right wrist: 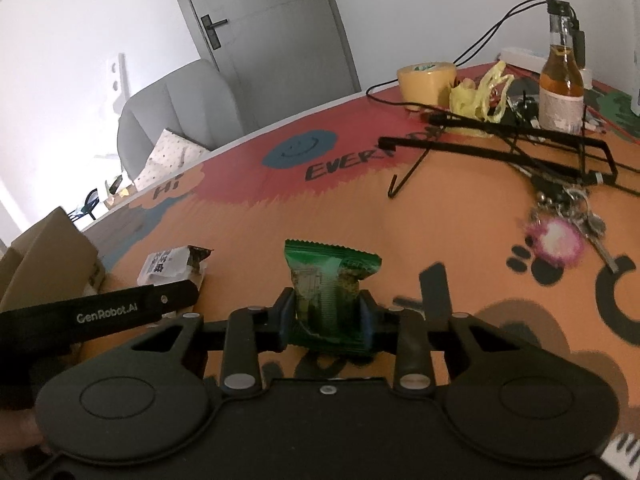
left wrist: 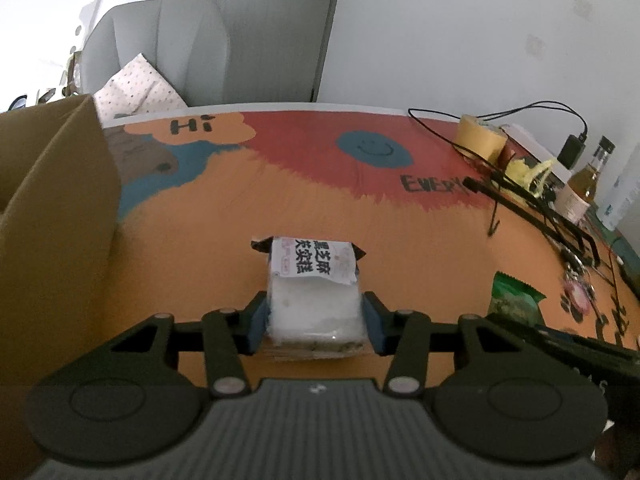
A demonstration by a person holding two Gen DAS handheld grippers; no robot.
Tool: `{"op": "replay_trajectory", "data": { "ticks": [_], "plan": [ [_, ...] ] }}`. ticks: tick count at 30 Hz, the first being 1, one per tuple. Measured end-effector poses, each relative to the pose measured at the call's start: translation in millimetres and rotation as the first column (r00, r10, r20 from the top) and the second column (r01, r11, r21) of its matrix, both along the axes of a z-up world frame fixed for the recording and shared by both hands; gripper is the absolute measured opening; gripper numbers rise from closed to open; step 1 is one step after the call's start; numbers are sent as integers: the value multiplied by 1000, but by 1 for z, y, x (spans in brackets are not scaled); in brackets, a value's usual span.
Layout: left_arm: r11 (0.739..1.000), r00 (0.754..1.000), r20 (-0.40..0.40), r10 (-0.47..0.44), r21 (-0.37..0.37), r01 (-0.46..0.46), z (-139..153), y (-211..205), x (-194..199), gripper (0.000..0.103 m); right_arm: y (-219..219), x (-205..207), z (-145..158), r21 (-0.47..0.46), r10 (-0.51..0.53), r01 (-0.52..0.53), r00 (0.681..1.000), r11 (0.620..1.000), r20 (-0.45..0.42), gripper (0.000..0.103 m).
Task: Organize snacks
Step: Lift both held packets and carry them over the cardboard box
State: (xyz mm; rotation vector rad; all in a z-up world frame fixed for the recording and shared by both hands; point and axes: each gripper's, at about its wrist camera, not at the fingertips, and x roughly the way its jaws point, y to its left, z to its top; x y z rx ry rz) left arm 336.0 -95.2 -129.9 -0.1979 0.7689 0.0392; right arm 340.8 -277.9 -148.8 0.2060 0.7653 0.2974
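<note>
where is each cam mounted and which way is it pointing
Left wrist: sits on the left gripper, looking forward over the table; its fingers flank the white snack pack, cardboard box at left.
Right wrist: sits on the right gripper, facing the same way, shut on the green snack pack; the left gripper's finger intrudes at left.
Shared: both packs, tape roll, bottle, grey chair.

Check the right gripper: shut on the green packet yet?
Shut: the right gripper has both pads pressed against the green packet.

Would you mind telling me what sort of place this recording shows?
Probably a room in a home or small office: a grey armchair with a cushion, a closed door, and a cluttered table with a colourful cover.
</note>
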Motion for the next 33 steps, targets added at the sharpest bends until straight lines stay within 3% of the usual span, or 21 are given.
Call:
{"op": "replay_trajectory", "data": {
  "ticks": [12,20,33],
  "plan": [
    [1000,1000,15,-24,-11,24,13,5,-41,46,14,-37,13,-9,24,-24,1000,1000,16,30],
    [999,996,85,-37,-20,39,37,13,-61,44,27,-50,34,-13,40,-39,997,999,66,29],
    [999,979,205,23,-28,-18,87,42,-79,44,55,-52,71,5,93,-95,983,995,158,29]
  ]
}}
